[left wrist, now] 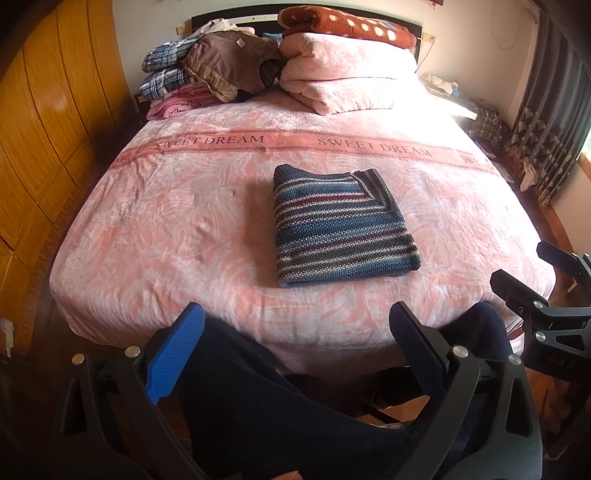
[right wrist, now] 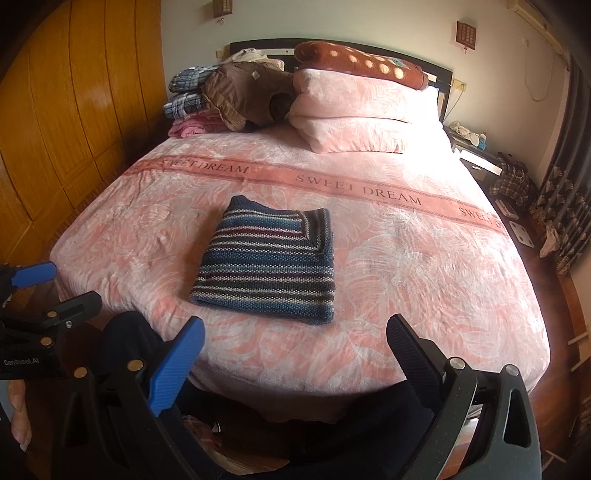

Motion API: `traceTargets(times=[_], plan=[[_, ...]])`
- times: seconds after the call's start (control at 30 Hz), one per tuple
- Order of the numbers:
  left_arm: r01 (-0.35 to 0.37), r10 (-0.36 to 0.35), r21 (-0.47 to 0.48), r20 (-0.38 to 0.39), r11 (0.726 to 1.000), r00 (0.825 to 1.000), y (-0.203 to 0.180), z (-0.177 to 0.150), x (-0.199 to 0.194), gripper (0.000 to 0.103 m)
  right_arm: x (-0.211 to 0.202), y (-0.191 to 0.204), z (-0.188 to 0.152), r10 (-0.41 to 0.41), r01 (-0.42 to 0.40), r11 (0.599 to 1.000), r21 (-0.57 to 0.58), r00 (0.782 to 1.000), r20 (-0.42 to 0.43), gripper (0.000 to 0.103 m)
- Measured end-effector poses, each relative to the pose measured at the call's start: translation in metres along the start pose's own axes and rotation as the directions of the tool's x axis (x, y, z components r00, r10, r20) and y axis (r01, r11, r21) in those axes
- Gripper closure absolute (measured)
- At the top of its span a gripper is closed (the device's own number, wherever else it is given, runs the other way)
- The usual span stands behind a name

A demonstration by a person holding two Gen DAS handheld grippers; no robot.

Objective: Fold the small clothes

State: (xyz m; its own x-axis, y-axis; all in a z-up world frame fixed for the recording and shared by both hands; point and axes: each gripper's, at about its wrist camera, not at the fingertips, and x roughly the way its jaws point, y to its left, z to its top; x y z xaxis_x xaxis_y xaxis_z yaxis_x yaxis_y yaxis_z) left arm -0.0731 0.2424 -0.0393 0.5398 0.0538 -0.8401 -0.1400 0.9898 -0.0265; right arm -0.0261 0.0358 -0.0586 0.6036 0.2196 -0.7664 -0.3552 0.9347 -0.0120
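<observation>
- A striped knit sweater (left wrist: 341,227), folded into a compact rectangle, is seen lying flat on the pink bedspread (left wrist: 166,221) near the middle of the bed, toward its foot end.
- The left gripper (left wrist: 297,326) is held spread wide at the foot of the bed, short of the sweater and touching nothing; 1 blue pad and 1 dark pad are seen facing each other.
- The right gripper (right wrist: 295,338) is likewise held released and empty, just off the bed's near edge, with the sweater lying ahead and slightly left of it.
- Each gripper is caught at the edge of the other's view: the right one at the right border of the left wrist view, the left one at the left border of the right wrist view.
- Dark trousers (left wrist: 258,387) of the person are seen below the grippers.
- A folded pink quilt (left wrist: 351,70) topped by a brown dotted blanket (left wrist: 347,24) is stacked at the headboard, beside a pile of plaid clothes (left wrist: 166,72).
</observation>
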Motion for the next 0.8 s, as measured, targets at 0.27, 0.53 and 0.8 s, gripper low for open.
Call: traceTargets(times=[0.27, 0.53, 0.8], plan=[[-0.012, 0.012, -0.008, -0.001, 1.0, 1.0, 0.0034, 0.0063, 0.0015, 0.003, 0.0034, -0.0001, 0.0052, -0.001, 0.001, 1.0, 0.0, 1.0, 0.002, 0.004], [-0.023, 0.023, -0.003, 0.001, 1.0, 1.0, 0.0024, 0.0082, 0.0012, 0.003, 0.0061, -0.0012, 0.0088, 0.001, -0.001, 1.0, -0.002, 1.0, -0.001, 0.004], [-0.029, 0.029, 0.002, 0.005, 1.0, 1.0, 0.0, 0.0072, -0.0013, 0.003, 0.0055, -0.0006, 0.0101, 0.003, -0.003, 1.0, -0.004, 1.0, 0.005, 0.004]])
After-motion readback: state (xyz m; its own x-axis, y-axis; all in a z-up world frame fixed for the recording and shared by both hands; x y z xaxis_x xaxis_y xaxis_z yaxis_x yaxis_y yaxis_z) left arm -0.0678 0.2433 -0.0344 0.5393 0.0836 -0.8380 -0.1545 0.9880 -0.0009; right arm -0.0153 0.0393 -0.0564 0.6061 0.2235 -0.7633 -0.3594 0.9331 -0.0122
